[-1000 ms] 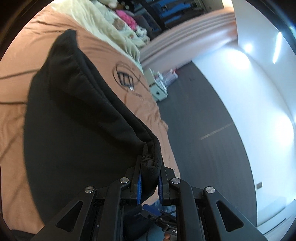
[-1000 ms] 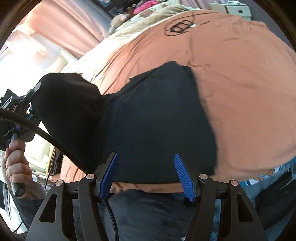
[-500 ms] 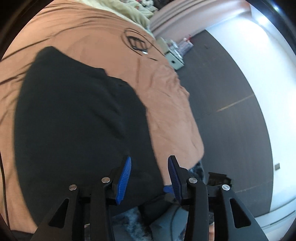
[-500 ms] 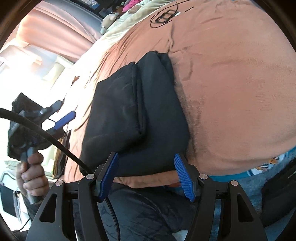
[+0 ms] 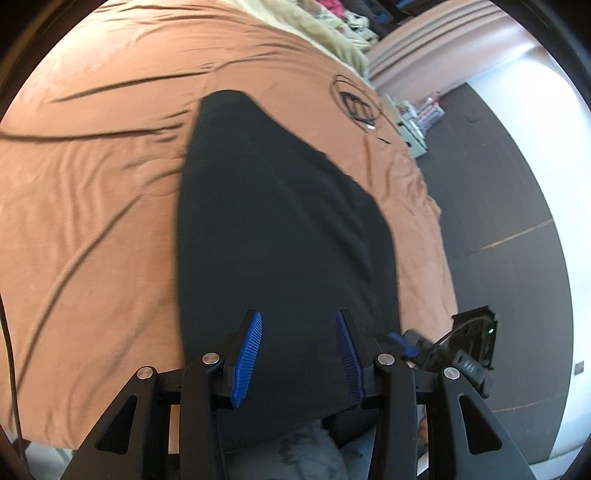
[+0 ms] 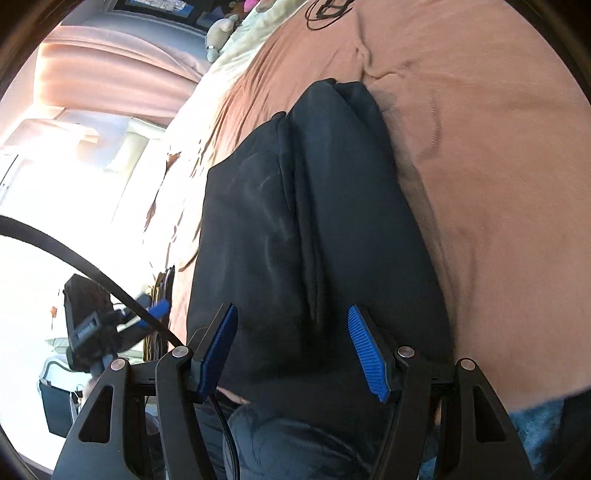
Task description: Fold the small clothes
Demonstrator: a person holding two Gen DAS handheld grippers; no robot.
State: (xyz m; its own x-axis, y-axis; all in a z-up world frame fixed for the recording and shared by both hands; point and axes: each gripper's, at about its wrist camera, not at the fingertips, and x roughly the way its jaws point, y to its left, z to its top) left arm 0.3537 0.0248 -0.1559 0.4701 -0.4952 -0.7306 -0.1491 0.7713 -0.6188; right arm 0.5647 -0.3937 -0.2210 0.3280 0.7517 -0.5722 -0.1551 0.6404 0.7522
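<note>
A black garment (image 5: pixel 280 221) lies folded lengthwise on the brown bedsheet (image 5: pixel 92 184), running away from me. In the right wrist view the garment (image 6: pixel 314 203) shows a folded flap on its left half, with a seam down the middle. My left gripper (image 5: pixel 298 317) hovers over the garment's near end, open, with nothing between the blue pads. My right gripper (image 6: pixel 291 310) is open too, over the same near end and straddling the seam without pinching it. The other gripper shows at each view's edge: the right one (image 5: pixel 476 343), the left one (image 6: pixel 159 310).
The bed's right edge drops to a dark floor (image 5: pixel 498 166) with a small white cabinet (image 5: pixel 413 133). A cream blanket (image 5: pixel 332 40) and a plush toy (image 6: pixel 221 33) lie at the far end. A black cable (image 6: pixel 74 254) crosses at left. The person's dark trousers (image 6: pixel 295 443) are below.
The left gripper was shut on a lifted edge of the garment; it let go and the flap now lies flat. Both grippers have dropped toward the garment's near end.
</note>
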